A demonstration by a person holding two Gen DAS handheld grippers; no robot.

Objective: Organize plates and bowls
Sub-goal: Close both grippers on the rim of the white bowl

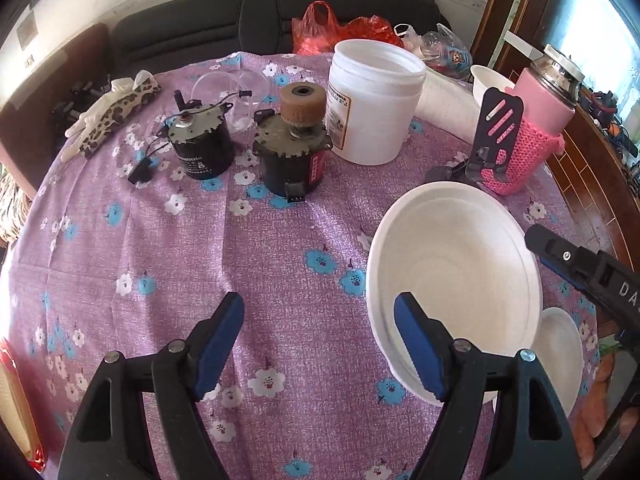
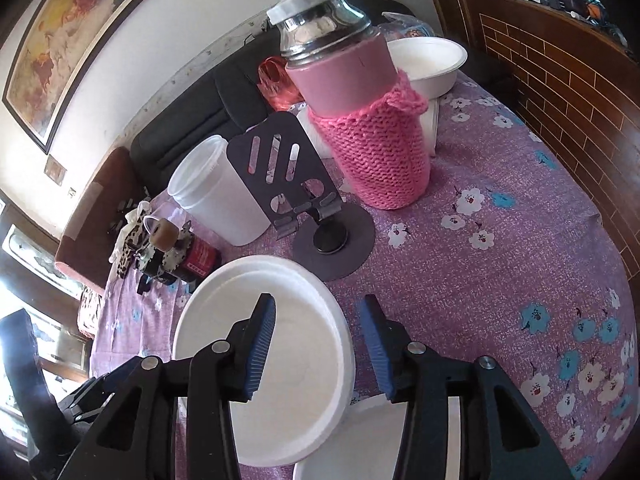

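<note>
A: Left wrist view first: the left gripper (image 1: 319,314) has its jaws spread wide over bare purple flowered tablecloth (image 1: 248,264), with nothing between the blue pads (image 1: 219,346).

B: And the dishes from there?

A: A white foam bowl (image 1: 456,272) sits just to its right, its near rim behind the right pad. A smaller white plate (image 1: 562,356) lies past the bowl, partly tucked under its edge. Farther ahead stand two small motors (image 1: 248,148), then a white plastic jar (image 1: 374,100). Ahead to the right are a black phone stand (image 1: 496,136) and a pink flask (image 1: 536,120) in a knitted sleeve, with another white bowl (image 1: 486,80) behind them. The right gripper's black body enters from the right edge.

B: Right wrist view?

A: The right gripper (image 2: 320,344) is parted too, gripping nothing. Its left pad (image 2: 260,348) hangs over the bowl (image 2: 280,360); the right pad is over cloth just beside the rim. The plate (image 2: 352,440) shows below, between the fingers, partly hidden. Ahead are the phone stand (image 2: 288,176) on its round base, the flask (image 2: 360,120) beyond it, and the far bowl (image 2: 428,64) behind that.
</note>
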